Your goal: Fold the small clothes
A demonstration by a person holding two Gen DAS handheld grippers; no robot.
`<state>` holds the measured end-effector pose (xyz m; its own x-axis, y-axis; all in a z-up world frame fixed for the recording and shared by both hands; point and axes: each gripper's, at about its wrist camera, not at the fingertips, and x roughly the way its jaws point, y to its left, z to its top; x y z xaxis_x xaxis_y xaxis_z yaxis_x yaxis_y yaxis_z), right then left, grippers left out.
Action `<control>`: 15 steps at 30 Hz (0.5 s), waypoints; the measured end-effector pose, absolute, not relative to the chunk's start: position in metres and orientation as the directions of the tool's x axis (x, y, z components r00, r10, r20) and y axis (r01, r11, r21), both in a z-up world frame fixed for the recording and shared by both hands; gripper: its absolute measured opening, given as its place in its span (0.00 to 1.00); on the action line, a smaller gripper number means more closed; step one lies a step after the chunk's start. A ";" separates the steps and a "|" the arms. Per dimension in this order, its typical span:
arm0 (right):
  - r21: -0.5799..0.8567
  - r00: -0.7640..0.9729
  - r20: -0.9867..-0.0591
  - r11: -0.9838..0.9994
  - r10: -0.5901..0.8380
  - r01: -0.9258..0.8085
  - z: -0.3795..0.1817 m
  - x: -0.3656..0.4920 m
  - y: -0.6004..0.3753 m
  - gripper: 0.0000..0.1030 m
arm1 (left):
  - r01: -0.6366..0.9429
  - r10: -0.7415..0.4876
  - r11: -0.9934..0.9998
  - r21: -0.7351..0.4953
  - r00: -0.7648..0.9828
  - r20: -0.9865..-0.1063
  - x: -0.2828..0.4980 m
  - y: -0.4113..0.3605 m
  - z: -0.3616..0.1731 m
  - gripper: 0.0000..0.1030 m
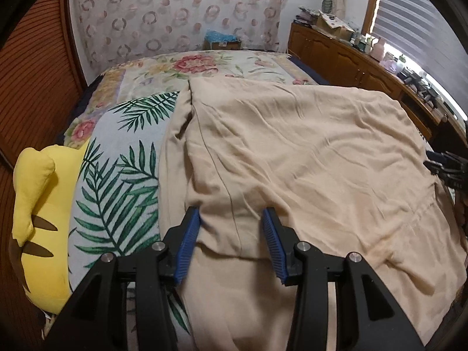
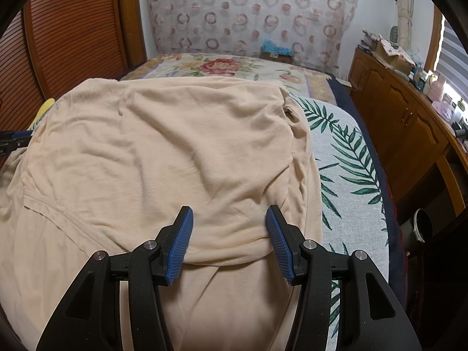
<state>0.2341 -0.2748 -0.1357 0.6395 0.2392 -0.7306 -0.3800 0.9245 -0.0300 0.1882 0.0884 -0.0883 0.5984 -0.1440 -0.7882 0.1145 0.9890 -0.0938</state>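
garment: peach top, spread across the leaf-print cover on the bed; near edge turned over into a doubled flap at the front.
left gripper: jaws apart, blue pads straddling the folded edge beside a side seam; no pinch visible, cloth loose between them.
right gripper: jaws apart, pads either side of the doubled edge near the right side of the garment; cloth between, not pressed.
step in hand: judged as a fold of the near edge, with both tools at the fold line and neither clamped.
technique: close both grippers on the doubled layer only, not the cover beneath; take an equal bite on each side.
technique, lift: raise both corners together, keep the edge taut and level, carry toward the far hem, lay down flat.
technique, alignment: match side seams before release; smooth the diagonal creases across the middle first, otherwise set into the fold.
risk: bunched sleeve at the far right corner likely to make a lump under the fold.
risk, cover: cover snagged by the lower pad if pushed too deep.
surroundings: yellow plush just beside the garment's left side; wooden cabinet well apart at the right.
writing: no brand, label or legible text on the garment or grippers; items on the cabinet too small to read.
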 end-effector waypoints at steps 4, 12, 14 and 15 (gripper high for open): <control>-0.030 0.639 -0.731 0.925 0.240 -0.380 -0.135 0.234 -0.275 0.51 | 0.161 -0.167 0.983 -0.087 0.593 -0.787 0.189 0.082 -0.086 0.13; -0.030 0.640 -0.730 0.924 0.239 -0.380 -0.136 0.234 -0.275 0.52 | 0.159 -0.170 0.984 -0.079 0.706 -0.687 0.163 0.083 -0.049 0.00; -0.030 0.640 -0.730 0.925 0.239 -0.380 -0.136 0.234 -0.275 0.52 | 0.159 -0.171 0.984 -0.080 0.719 -0.674 0.158 0.084 -0.041 0.00; -0.030 0.640 -0.730 0.925 0.239 -0.379 -0.136 0.234 -0.275 0.52 | 0.157 -0.169 0.984 -0.079 0.722 -0.671 0.157 0.086 -0.039 0.00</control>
<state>0.2338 -0.2750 -0.1358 0.6402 0.2389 -0.7301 -0.3793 0.9248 -0.0301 0.1573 0.0857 -0.0389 0.7218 -0.1693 -0.6710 0.1575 0.9844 -0.0789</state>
